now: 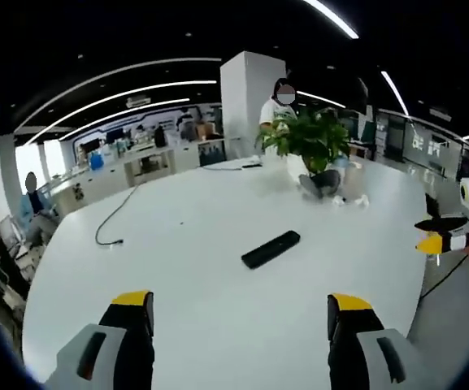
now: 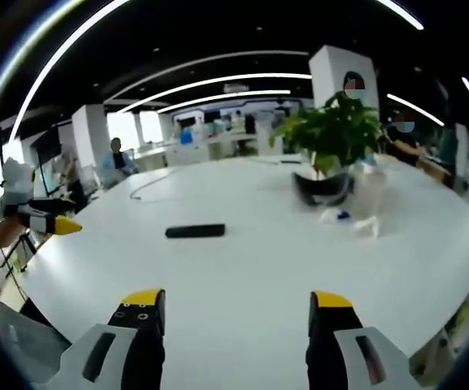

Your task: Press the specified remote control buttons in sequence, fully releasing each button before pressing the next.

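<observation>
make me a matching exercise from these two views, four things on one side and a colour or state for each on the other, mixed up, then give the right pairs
Things
1. remote control
2. potted plant
3. table
4. left gripper

Colour or state
A. white, broad and round-edged
B. green leaves, standing upright at the far side of the table
C. jaws wide apart with yellow tips, holding nothing
D. black, lying flat on the table, untouched

Pairs
1-D, 2-B, 3-A, 4-C

The right gripper stands the same way as the left one, open and short of the remote control.
</observation>
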`<state>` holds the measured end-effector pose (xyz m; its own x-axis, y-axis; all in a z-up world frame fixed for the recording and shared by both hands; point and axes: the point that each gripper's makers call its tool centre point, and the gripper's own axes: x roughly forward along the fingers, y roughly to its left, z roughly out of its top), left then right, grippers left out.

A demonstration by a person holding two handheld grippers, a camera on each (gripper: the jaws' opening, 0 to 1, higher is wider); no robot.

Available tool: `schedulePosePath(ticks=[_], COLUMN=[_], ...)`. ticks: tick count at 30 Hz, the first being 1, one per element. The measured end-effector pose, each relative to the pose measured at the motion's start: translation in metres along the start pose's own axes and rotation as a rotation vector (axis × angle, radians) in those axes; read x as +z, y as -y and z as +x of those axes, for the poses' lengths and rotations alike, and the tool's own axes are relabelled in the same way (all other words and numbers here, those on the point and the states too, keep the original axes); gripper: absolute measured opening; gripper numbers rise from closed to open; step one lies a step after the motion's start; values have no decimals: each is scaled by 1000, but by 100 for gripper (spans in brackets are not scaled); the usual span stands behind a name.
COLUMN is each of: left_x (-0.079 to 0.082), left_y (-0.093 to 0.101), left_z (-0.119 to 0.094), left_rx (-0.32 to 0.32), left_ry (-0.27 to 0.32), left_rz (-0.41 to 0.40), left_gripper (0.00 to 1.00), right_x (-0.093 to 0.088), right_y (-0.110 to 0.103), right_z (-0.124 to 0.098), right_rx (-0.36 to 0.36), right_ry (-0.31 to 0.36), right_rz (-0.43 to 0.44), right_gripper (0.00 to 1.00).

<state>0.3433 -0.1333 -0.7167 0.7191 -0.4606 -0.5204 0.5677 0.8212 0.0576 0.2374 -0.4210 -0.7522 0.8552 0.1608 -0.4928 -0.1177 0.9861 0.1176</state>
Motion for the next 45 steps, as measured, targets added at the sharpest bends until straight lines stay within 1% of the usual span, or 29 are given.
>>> schedulePosePath(ticks=[2, 5, 6, 7, 8, 9, 10, 12, 13, 15, 18, 20, 22, 26, 30, 32, 35, 37, 38, 39, 41, 43, 45], left_x=[5, 9, 10, 9, 8, 9, 10, 15, 17, 20, 24, 24, 24, 27, 23, 18, 16, 13, 8, 7, 7, 5, 4], left_y=[1, 3, 5, 7, 7, 6, 6, 7, 8, 8, 10, 13, 17, 15, 17, 15, 17, 20, 22, 23, 26, 29, 29], left_z=[7, 17, 22, 26, 30, 35, 37, 44, 49, 56, 68, 73, 82, 99, 114, 123, 131, 139, 143, 146, 155, 161, 169], left_rx=[-15, -49, -67, -98, -117, -118, -117, -135, -149, -162, -191, -213, -250, -271, -301, -314, -322, -342, -367, -374, -387, -398, -405], left_ry=[-2, -20, -36, -62, -87, -99, -97, -96, -109, -114, -133, -151, -185, -207, -240, -262, -271, -292, -319, -331, -331, -349, -356], left_rz=[23, 54, 69, 91, 100, 112, 115, 138, 143, 157, 195, 215, 261, 288, 300, 315, 344, 361, 372, 379, 392, 395, 395], left_gripper=[91, 90, 89, 88, 83, 79, 77, 79, 80, 79, 79, 79, 78, 76, 74, 72, 72, 72, 70, 70, 67, 63, 61], right_x=[-1, -1, -2, -2, -3, -3, -3, -4, -4, -5, -6, -6, -7, -9, -9, -9, -9, -9, -9, -9, -10, -10, -11], right_y=[0, -1, -1, -2, -2, -2, -3, -3, -3, -3, -3, -3, -3, -4, -3, -3, -1, 0, 0, 0, -2, -2, -2], right_z=[0, 1, 1, 1, 1, 2, 2, 2, 2, 2, 2, 3, 3, 4, 3, 3, 2, 2, 2, 2, 2, 2, 3], right_rx=[1, 2, 5, 7, 8, 10, 11, 14, 14, 11, 10, 11, 13, 16, 13, 12, 9, 5, 6, 10, 13, 12, 11], right_ry=[-5, -7, -13, -16, -18, -20, -23, -24, -28, -34, -38, -42, -49, -58, -62, -59, -58, -61, -60, -61, -64, -65, -70], right_rz=[-3, -7, -9, -9, -9, -11, -12, -12, -11, -12, -10, -11, -14, -15, -14, -12, -13, -17, -18, -20, -34, -46, -50], right_gripper=[68, 68, 67, 67, 66, 66, 65, 65, 64, 64, 63, 63, 62, 61, 60, 60, 60, 61, 60, 60, 61, 61, 60])
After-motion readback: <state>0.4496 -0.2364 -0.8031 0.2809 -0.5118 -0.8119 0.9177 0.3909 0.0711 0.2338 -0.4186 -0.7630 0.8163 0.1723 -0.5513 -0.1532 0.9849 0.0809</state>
